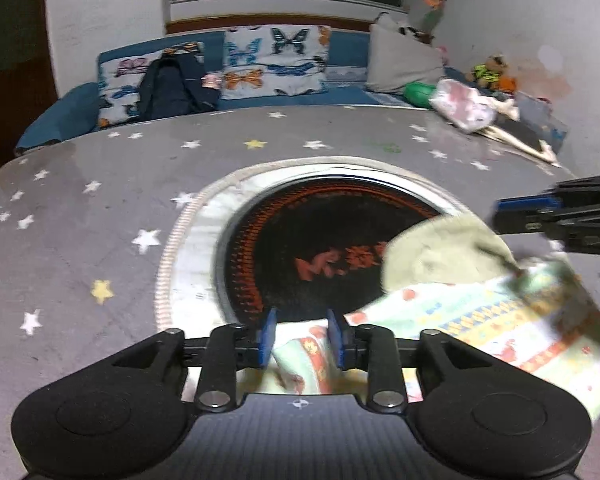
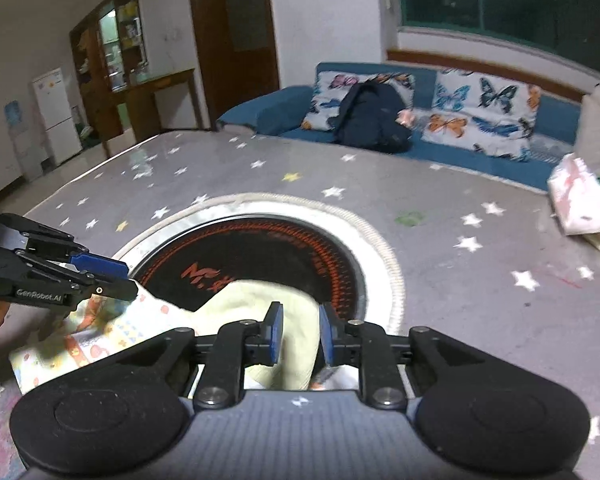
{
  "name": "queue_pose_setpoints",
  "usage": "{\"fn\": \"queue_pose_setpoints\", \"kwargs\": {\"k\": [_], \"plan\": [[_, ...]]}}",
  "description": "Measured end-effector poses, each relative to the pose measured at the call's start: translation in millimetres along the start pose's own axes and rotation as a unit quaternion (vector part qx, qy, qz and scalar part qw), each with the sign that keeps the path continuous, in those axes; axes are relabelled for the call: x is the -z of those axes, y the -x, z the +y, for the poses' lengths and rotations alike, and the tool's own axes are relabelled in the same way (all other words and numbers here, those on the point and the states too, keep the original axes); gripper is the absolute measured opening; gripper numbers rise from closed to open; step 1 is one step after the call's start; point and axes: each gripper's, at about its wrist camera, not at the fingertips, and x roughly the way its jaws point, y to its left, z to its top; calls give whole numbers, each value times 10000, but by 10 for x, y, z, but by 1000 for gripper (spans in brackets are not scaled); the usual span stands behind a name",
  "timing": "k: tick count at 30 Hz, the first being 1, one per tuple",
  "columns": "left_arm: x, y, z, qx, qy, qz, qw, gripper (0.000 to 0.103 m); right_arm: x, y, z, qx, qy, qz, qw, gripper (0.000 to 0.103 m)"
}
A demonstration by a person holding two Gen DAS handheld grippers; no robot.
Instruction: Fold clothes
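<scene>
A small patterned garment (image 1: 492,328) with a pale green inner side lies at the near edge of the grey star-print table, partly over the round black cooktop (image 1: 320,240). My left gripper (image 1: 302,336) has its blue pads partly closed around a bunched fold of the garment. My right gripper (image 2: 298,332) likewise has the pale green cloth (image 2: 260,300) bunched between its pads. The right gripper also shows at the right edge of the left wrist view (image 1: 540,216), and the left gripper shows at the left of the right wrist view (image 2: 100,276), on the garment's patterned edge.
The table (image 2: 480,300) has a raised ring around the cooktop. A pink-and-white bag (image 2: 580,200) and wooden sticks lie at its far right. Behind it is a blue sofa (image 2: 284,120) with butterfly cushions and a dark jacket (image 2: 372,120).
</scene>
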Motion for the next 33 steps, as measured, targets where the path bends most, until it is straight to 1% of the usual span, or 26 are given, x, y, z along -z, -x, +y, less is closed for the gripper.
{"fn": "queue_pose_setpoints", "kwargs": {"k": [3,6,11,15,18,21,22,25,27,29,32,33], "plan": [[-11,37,107,-141,188,-39,9997,33,20,183,6,-20,-51,-111,9999,20],[7,186,169,-114,348,-215,9991,32,127,368,67,-177,-5,-94,9998,20],[79,435,-66,332,178,-413,9984,33,405,511,184,-280,140,196,9993,20],[141,487,-364,775,51,-402,9962,33,560,492,124,-162,18,288,9995,20],[151,444,-563,971,-51,-356,9946,33,617,416,25,-21,-104,373,9992,20],[153,341,-711,1080,-79,-236,9938,33,642,353,-75,214,-138,406,9989,19],[152,301,-748,1097,-96,-192,9937,33,639,341,-126,257,-186,395,9987,17],[141,182,-824,1098,-147,-78,9938,34,587,329,-182,451,-217,356,9981,16],[122,102,-842,1095,-141,-34,9939,34,514,332,-132,413,-157,263,9987,17],[96,35,-840,1079,-96,2,9941,34,449,313,-46,247,-72,201,9995,17],[58,-46,-813,1032,5,53,9946,34,384,229,97,-1,99,225,9997,17],[50,-64,-800,1029,46,62,9947,34,372,170,135,-8,168,256,9995,17]]}}
